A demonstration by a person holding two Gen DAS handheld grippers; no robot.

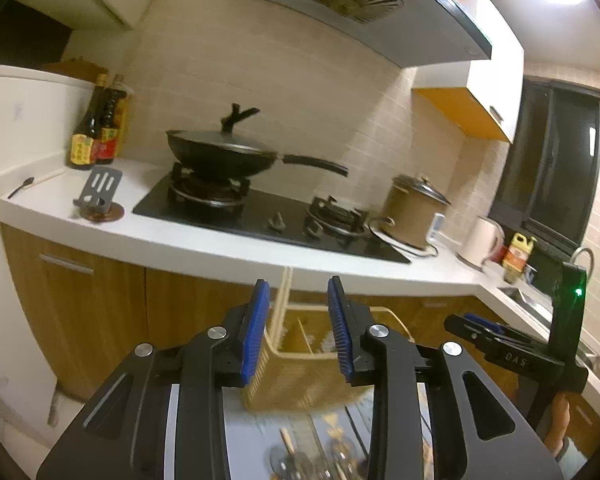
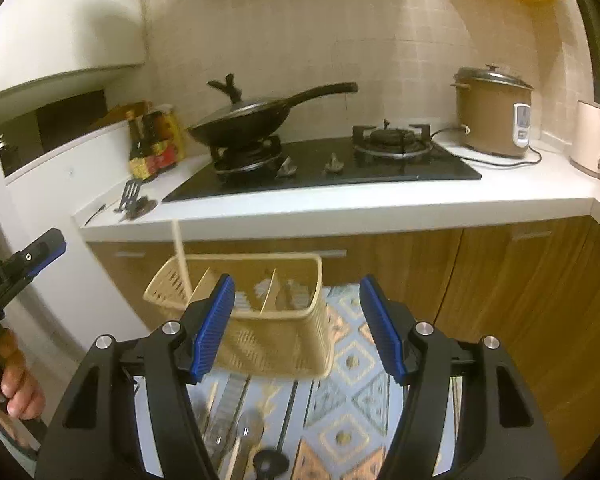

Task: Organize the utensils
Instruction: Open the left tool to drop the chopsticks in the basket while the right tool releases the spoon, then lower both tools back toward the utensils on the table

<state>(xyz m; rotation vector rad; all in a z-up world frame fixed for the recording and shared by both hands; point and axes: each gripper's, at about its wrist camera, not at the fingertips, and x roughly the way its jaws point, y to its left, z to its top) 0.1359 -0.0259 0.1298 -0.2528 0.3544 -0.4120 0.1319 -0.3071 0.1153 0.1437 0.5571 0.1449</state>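
Left gripper (image 1: 300,328) jaws apart, nothing between the pads. Right gripper (image 2: 300,330) jaws wide apart, empty too. Beige divided basket (image 2: 300,344) sits on a patterned mat (image 2: 352,400) just ahead; chopsticks (image 2: 180,260) stand in its left compartment. Blurred utensils (image 2: 236,432), seemingly spoons, lie nearer.

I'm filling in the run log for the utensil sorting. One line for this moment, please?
left gripper: jaws open, empty | right gripper: jaws open, empty | basket: upright, chopsticks in end compartment | loose utensils: on mat
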